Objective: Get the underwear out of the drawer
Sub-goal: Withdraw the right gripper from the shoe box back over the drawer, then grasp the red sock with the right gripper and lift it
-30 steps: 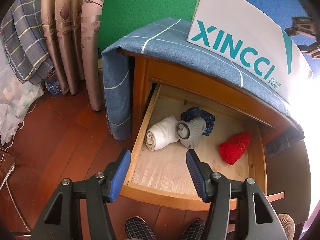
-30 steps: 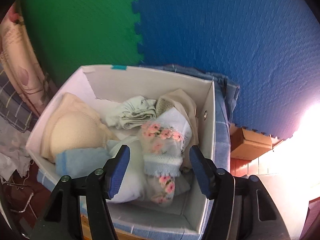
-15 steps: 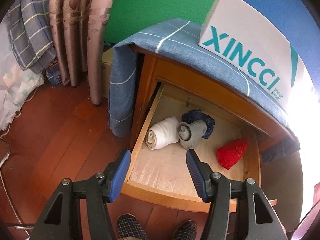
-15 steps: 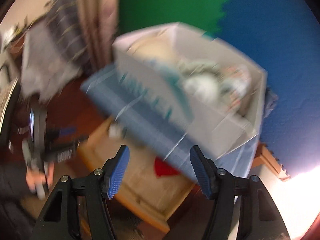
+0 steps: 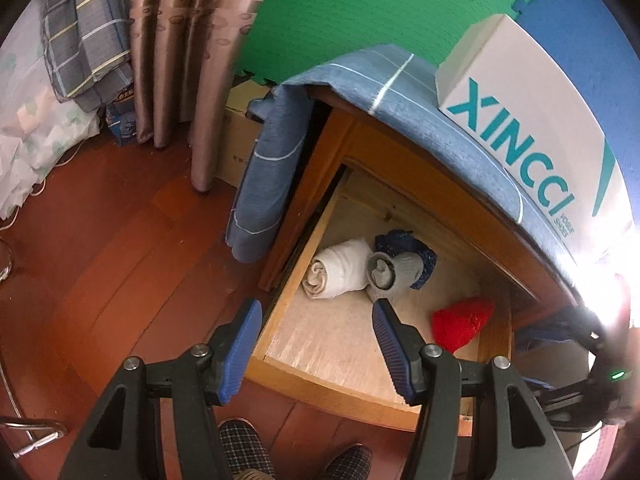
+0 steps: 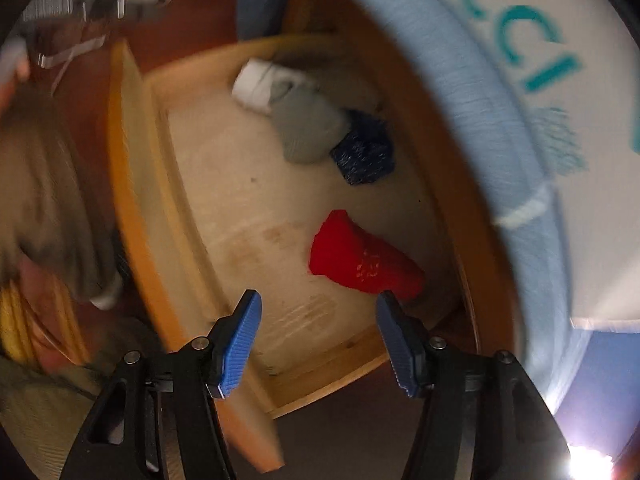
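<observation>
Reaching stage: right gripper [image 6: 318, 338] poised over the open wooden drawer [image 5: 328, 382], jaws about half spread after just closing a little, nothing between them.

Left gripper [image 5: 316, 344]: over the drawer's front-left corner, jaws about half spread, empty.

Contents, drawer floor:
- red rolled underwear [image 6: 362, 258], alone by the right wall, nearest the right gripper.
- white roll [image 5: 338, 268], grey roll [image 5: 394, 274], dark blue patterned piece [image 5: 416, 248], touching in a cluster toward the back-left corner.

Shoe box [image 5: 532, 136]: on the cloth-covered cabinet top.

Next move, judged: lower the right gripper until its fingers straddle the red roll, close, lift clear of the drawer front.
</observation>
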{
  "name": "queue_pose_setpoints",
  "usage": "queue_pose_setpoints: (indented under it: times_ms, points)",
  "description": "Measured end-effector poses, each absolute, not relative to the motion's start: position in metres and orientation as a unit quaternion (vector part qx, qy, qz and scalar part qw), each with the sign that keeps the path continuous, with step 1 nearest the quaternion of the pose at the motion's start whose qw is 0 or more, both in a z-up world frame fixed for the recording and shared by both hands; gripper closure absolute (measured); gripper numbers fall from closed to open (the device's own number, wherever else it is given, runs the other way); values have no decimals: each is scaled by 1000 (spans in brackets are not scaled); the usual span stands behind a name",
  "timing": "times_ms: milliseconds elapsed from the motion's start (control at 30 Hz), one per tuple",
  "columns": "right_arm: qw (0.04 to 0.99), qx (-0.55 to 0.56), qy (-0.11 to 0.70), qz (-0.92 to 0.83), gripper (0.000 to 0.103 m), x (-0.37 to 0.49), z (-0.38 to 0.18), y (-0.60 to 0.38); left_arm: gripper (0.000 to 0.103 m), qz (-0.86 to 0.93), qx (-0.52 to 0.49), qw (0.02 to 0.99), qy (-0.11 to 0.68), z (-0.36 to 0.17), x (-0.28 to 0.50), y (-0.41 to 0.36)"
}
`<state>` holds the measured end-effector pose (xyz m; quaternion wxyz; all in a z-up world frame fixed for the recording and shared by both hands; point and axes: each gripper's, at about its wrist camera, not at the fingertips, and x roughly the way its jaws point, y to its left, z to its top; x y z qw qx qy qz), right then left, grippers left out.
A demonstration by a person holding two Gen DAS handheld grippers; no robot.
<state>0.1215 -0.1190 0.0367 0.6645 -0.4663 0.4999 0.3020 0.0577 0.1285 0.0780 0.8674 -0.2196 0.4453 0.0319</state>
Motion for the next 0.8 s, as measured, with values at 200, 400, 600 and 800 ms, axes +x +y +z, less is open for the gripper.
queue_pose_setpoints:
  times_ms: [200, 400, 600, 800]
  points:
    - [612, -555, 465, 318, 47, 133, -7, -120, 44, 35, -232, 863, 447, 78, 58, 134]
    - [564, -618, 441, 325, 47, 140, -44, -120, 44, 34, -230, 862, 451, 76, 61, 132]
    - [547, -648, 426, 316, 47, 154, -70, -122, 44, 32, -232, 861, 452, 74, 63, 134]
    - [536, -644, 437, 327, 45, 166, -88, -122, 44, 31, -234, 860, 453, 73, 64, 134]
